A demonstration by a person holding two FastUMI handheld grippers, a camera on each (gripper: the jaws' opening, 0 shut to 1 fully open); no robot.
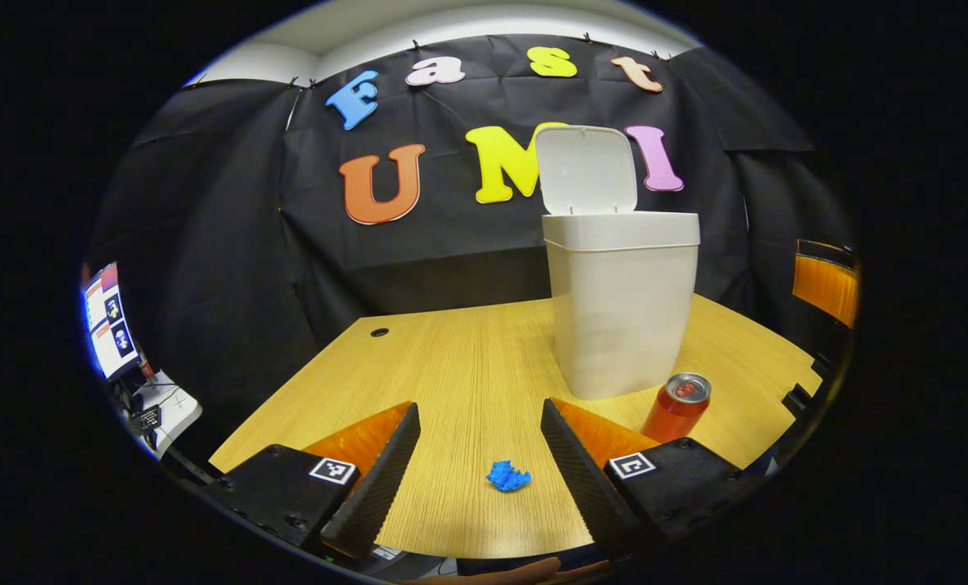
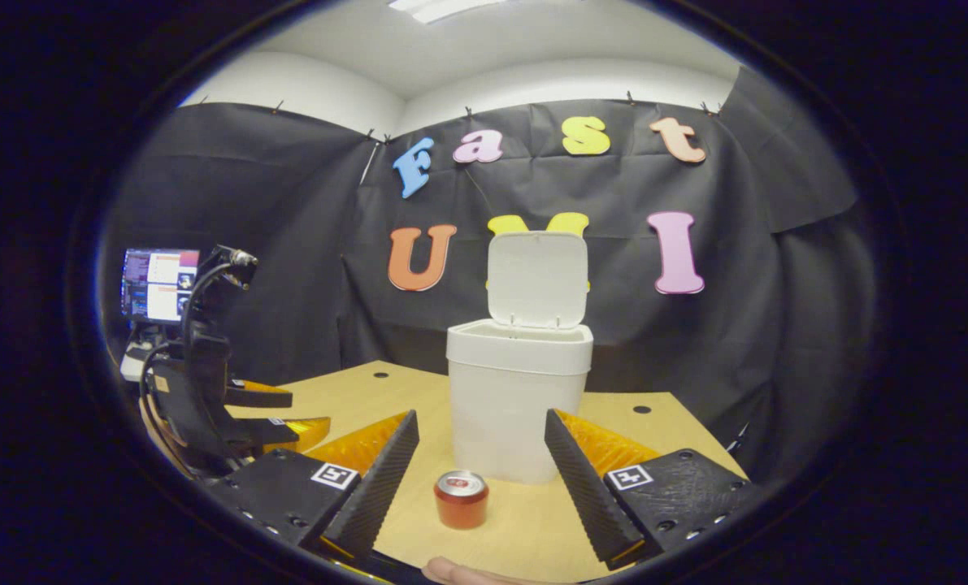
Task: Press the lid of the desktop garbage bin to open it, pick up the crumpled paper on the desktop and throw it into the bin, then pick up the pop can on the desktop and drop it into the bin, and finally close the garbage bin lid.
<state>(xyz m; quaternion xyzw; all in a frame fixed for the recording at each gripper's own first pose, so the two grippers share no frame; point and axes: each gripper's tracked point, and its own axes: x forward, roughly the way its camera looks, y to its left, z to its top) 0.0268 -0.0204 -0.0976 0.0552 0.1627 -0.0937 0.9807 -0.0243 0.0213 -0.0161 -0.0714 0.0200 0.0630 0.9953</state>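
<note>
presently: bin (image 1: pixel 622 317) lid (image 1: pixel 586 171) raised mid tabletop (image 1: pixel 451 366); crumpled paper (image 1: pixel 507 476) and pop can (image 2: pixel 461 499) by near edge; left gripper (image 1: pixel 479 463) and right gripper (image 2: pixel 481 471) both spread, grasping nothing.

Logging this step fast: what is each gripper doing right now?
Left gripper: open, holding nothing, crumpled paper lying between its fingers.
Right gripper: open, holding nothing, pop can ahead between its fingers.

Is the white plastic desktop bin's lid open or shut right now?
Open. The hinged lid stands upright behind the white plastic bin, and the right gripper view shows the bare rim.
</note>
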